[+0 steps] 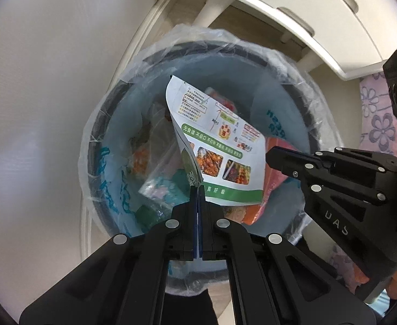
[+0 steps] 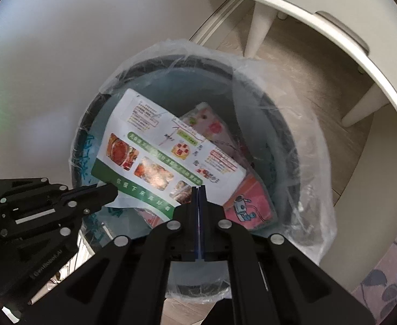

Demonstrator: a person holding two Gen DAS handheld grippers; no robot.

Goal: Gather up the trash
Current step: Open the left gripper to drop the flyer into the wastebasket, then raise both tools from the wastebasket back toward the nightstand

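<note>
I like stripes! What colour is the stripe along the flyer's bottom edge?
Green, with pale lettering, on the flyer. It shows best in the right wrist view.

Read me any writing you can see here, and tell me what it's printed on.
"GenRobot.AI": body of the left gripper.
"UAS": body of the right gripper, possibly part of a longer word.
"真好看": green bottom band of the leaflet, read with some doubt.
Leaflet's smaller print and the blue lettering on the bin liner: too blurred to read.

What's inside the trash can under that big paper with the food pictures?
Under the flyer in the trash can you can see a pink packet and other colorful wrappers. The flyer hides whatever is beneath its middle.
</note>
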